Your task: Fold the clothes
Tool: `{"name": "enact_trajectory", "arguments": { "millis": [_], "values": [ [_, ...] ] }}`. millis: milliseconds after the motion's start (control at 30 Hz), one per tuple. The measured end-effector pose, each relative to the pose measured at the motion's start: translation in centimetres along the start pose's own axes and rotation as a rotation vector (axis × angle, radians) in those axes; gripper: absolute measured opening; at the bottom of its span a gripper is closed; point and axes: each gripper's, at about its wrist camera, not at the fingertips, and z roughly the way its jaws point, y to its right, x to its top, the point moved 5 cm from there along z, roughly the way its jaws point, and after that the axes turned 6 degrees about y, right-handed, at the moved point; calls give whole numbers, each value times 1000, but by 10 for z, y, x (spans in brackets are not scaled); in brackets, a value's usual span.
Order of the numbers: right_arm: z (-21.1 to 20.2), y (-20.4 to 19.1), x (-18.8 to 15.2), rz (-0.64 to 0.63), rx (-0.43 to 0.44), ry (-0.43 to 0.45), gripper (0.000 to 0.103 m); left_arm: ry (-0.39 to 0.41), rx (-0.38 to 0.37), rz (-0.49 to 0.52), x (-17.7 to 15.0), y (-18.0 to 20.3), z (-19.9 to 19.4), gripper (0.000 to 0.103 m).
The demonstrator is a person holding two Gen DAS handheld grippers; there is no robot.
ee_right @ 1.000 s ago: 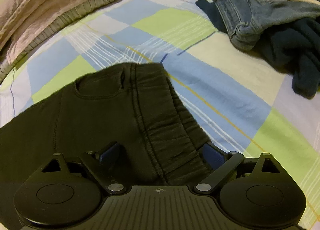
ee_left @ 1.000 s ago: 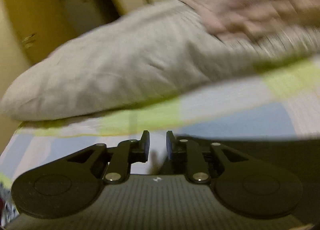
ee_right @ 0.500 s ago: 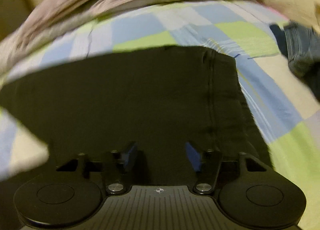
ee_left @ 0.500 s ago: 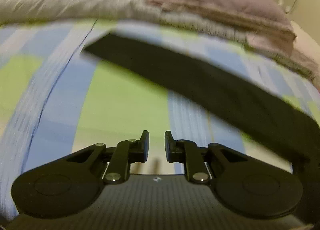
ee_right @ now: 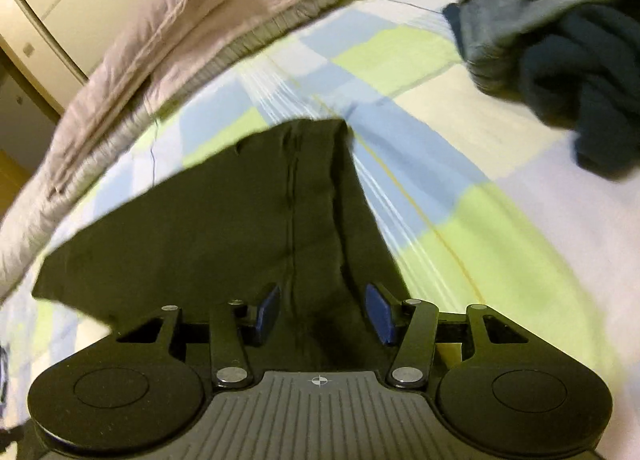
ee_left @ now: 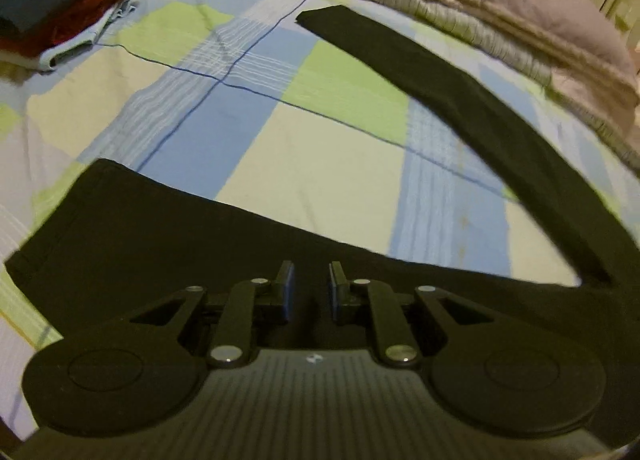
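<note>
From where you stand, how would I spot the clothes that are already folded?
Look at the bed with its blue, green and cream checked sheet, and follow it to the far left corner. A small neat stack of folded clothes sits there: dark navy on top, red beneath, pale blue at the bottom. Unlike the black trousers spread flat with legs apart, it is a tidy squared pile.

The black cotton trousers (ee_left: 480,132) run out of the left wrist view at its right edge, their waist hidden there; the dark blue unfolded clothes heap (ee_right: 568,60) is motion-blurred and cut by the right wrist view's edge. The folded stack of navy, red and pale blue garments (ee_left: 60,12) is clipped at the left border.
</note>
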Motion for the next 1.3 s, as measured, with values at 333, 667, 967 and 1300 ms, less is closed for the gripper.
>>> {"name": "enact_trajectory", "arguments": {
  "millis": [333,667,967,1300],
  "values": [
    [53,27,29,117,165,-49,37,-11,-1,-47,-13,12,4,12],
    [64,41,34,173,344,-104,37,-19,-7,-47,-10,25,14,12],
    [52,71,17,387,438,-170,36,-31,-1,-62,-7,29,21,12],
    [57,28,32,137,267,-146,3,-52,1,-33,-8,40,33,12]
  ]
}}
